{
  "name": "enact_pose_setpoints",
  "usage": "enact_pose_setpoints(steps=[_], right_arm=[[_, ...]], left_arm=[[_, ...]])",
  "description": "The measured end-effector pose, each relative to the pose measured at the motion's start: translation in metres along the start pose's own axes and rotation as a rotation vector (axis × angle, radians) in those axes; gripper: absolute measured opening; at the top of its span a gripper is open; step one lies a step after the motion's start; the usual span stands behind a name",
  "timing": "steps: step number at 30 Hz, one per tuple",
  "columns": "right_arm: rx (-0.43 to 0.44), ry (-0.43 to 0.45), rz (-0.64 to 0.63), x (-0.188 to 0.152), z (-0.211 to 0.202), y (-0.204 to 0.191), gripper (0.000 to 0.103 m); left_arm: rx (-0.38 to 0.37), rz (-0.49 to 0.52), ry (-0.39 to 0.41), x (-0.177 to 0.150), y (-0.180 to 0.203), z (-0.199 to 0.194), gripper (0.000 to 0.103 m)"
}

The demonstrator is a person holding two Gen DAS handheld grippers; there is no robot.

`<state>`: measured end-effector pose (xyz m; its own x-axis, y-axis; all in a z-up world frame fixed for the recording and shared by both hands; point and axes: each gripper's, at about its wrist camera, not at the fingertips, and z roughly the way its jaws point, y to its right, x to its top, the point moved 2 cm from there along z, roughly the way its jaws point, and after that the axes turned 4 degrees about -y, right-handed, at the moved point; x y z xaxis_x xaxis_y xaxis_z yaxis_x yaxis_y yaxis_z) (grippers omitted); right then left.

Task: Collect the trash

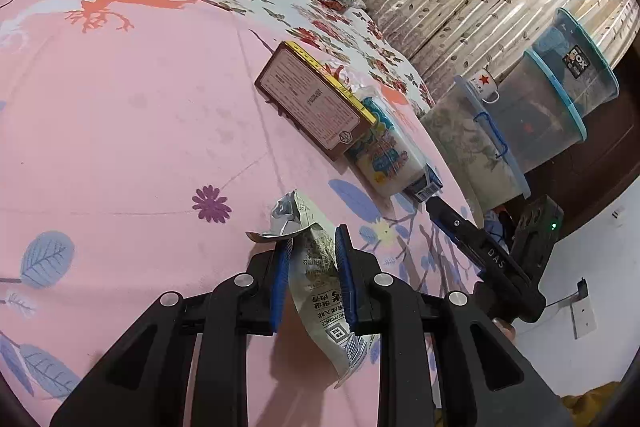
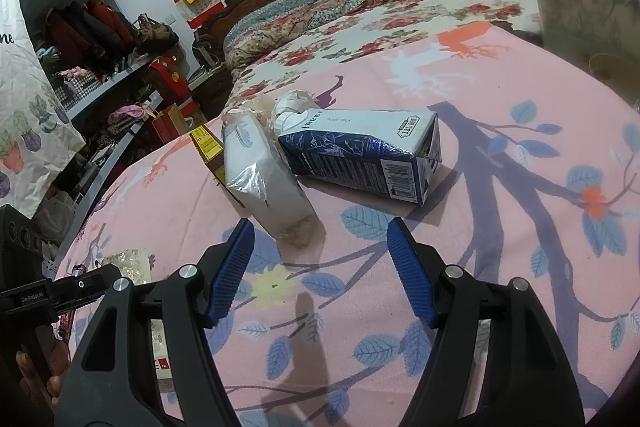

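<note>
The left gripper (image 1: 312, 247) is clamped on a crumpled foil wrapper (image 1: 316, 267), its blue pads pinching the thin sheet across the middle while the torn silver top flares at 12 o'clock above the jaws and the printed tail hangs at 6 o'clock below them. The hold looks shallow on a slick, springy film, so the likeliest failure is the wrapper sliding out or pivoting between the pads if the hand swings fast, dropping back onto the pink bedsheet (image 1: 120, 131). The right gripper (image 2: 320, 263) stands wide apart and holds nothing, hovering over the sheet with a plastic-wrapped packet (image 2: 260, 171) just past its tips at 11 o'clock and a blue-and-white milk carton (image 2: 360, 155) at 1 o'clock, the two lying close together. Closing here could catch only loose plastic film, or nudge the carton and roll it. A brown box with a yellow edge (image 1: 312, 107) lies against the packet beyond, so a careless push may shove the whole cluster across the soft bedding.
</note>
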<state>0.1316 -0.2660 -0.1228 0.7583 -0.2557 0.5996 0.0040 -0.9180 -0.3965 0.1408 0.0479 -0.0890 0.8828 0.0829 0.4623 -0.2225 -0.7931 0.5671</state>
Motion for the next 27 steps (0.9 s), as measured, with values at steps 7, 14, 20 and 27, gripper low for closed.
enact_pose_setpoints(steps=[7, 14, 20, 27], right_arm=[[0.005, 0.008, -0.002, -0.0001, -0.0008, -0.0002, 0.07], [0.005, 0.009, -0.004, 0.0002, -0.001, -0.0003, 0.07], [0.007, 0.011, -0.006, 0.0007, -0.0019, -0.0008, 0.07], [0.007, 0.011, -0.005, 0.0003, -0.0018, -0.0003, 0.07]], left_arm=[[0.004, 0.004, -0.009, -0.0027, 0.0026, 0.004, 0.021], [0.004, -0.005, -0.024, -0.0043, 0.0006, 0.0089, 0.021], [0.003, -0.002, -0.022, -0.0044, 0.0009, 0.0092, 0.021], [0.002, -0.004, -0.023, -0.0043, 0.001, 0.009, 0.021]])
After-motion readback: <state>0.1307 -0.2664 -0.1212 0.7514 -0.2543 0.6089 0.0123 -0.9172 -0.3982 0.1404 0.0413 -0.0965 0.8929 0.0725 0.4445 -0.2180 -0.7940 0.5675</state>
